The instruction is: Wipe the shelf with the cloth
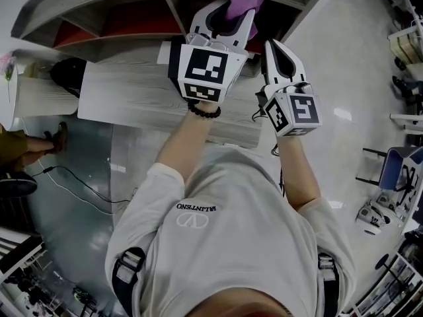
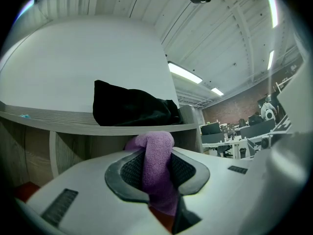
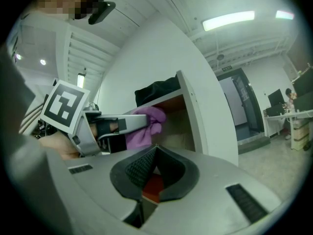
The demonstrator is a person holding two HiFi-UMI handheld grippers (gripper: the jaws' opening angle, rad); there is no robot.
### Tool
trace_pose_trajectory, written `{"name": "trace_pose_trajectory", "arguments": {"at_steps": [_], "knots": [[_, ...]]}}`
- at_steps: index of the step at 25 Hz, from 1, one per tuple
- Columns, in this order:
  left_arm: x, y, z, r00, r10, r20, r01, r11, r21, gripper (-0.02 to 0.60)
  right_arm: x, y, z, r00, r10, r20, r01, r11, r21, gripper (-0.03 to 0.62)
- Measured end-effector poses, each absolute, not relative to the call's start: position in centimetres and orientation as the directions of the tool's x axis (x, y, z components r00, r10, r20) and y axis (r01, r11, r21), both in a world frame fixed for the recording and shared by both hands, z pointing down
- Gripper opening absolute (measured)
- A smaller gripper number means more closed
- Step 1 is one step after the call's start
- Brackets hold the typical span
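Note:
A purple cloth (image 1: 242, 5) is pinched in my left gripper (image 1: 231, 13), which is shut on it and held at the mouth of a compartment in the grey wooden shelf (image 1: 132, 48). In the left gripper view the cloth (image 2: 157, 163) fills the gap between the pads, folded over their tips, with a shelf board (image 2: 73, 120) just above. My right gripper (image 1: 277, 50) hangs beside it to the right, outside the shelf, shut with nothing held. The right gripper view shows its pads meeting (image 3: 153, 153), and the left gripper (image 3: 110, 130) with the cloth (image 3: 148, 123) in front of the compartment.
A black bag (image 2: 133, 107) lies on the board above the compartment. The compartment floor is red (image 1: 142, 20), with an upright divider (image 1: 173, 8) to the left. A white side panel (image 3: 195, 116) bounds it on the right. A blue chair (image 1: 396, 167) and a floor cable (image 1: 73, 190) lie lower down.

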State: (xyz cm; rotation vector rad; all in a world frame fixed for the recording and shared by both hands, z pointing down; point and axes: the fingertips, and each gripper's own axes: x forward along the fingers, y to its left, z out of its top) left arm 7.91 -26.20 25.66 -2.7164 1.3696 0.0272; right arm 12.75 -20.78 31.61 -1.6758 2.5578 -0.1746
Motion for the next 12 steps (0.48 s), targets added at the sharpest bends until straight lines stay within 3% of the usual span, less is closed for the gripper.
{"name": "trace_pose_trajectory", "arguments": {"at_steps": [12], "knots": [[4.5,-26.7,25.6,0.566,-0.822,-0.065,-0.824,-0.562,-0.066,0.101,10.0,-22.1,31.4,-0.413,-0.911,0.018,-0.903,0.406,-0.14,-0.002]]}}
